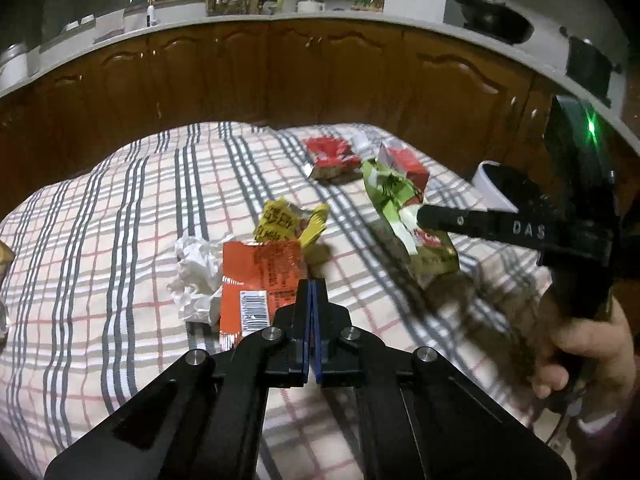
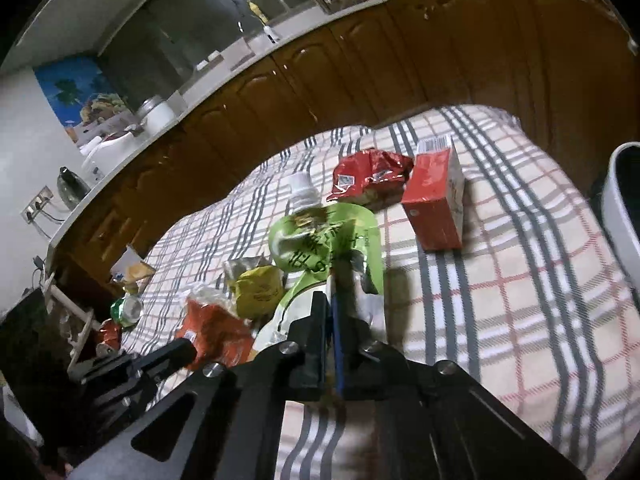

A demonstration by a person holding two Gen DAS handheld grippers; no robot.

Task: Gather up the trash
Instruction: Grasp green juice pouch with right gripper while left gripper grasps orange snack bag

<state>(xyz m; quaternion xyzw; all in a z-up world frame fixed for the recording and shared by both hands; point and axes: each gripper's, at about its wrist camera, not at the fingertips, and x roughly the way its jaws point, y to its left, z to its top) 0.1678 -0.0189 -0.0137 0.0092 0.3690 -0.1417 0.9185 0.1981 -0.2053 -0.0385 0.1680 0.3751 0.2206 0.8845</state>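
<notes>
Meanwhile right gripper (image 2: 334,300) pinches green pouch (image 2: 320,240) near white bin (image 2: 620,216)

What the two wrist views keep from us

In the left wrist view our left tongs (image 1: 311,286) cover the lower right corner of the orange wrapper (image 1: 260,276), and the right tongs (image 1: 424,216) cross the green pouch (image 1: 394,200), hiding part of its middle. The white bin (image 1: 490,186) shows only a sliver behind that arm, and in the right wrist view its rim (image 2: 618,216) is cut by the picture's edge. There the print on the pouch (image 2: 316,240) is smeared, and the clutter at the tabletop's (image 2: 500,280) far left end (image 2: 124,308) is too small and dim to name.
</notes>
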